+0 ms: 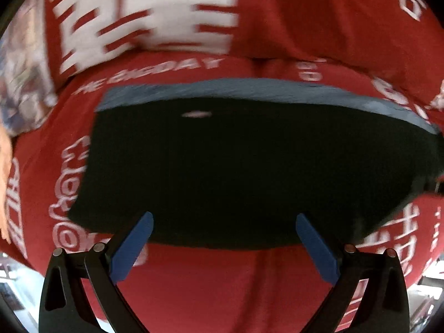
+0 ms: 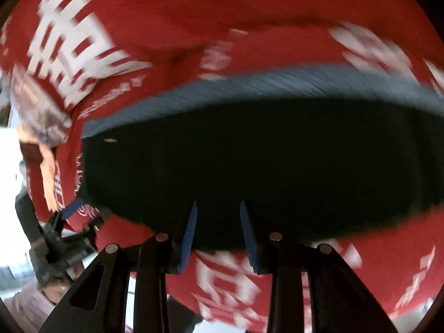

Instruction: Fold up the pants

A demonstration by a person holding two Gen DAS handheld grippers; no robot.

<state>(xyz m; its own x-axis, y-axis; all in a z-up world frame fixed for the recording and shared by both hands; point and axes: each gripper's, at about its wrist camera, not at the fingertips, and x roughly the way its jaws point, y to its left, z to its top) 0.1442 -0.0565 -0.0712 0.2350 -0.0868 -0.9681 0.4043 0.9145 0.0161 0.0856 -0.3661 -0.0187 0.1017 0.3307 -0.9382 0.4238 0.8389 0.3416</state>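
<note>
Across the whole work surface you see a red cloth printed with white characters and the words "THE BIG DAY"; it covers the surface in both wrist views, and what lies beneath it is not visible.

On the middle of this cloth lie the pants, a dark, flat, roughly rectangular bundle. A grey-blue ribbed band runs along its far edge. A small pale mark sits near the far left corner of the dark panel. Both views are motion-blurred, so fabric detail cannot be read.

Your left hand-held gripper has its blue-padded fingers spread wide. The tips reach over the near edge of the pants; nothing is between them. Whether they touch the fabric cannot be determined.

Your right hand-held gripper has its fingers set with a narrow gap, partly open. The tips overlap the near edge of the pants in the view; no fabric is visibly pinched.

In the right wrist view, the left hand-held gripper appears at the left edge, near the corner of the pants.
</note>
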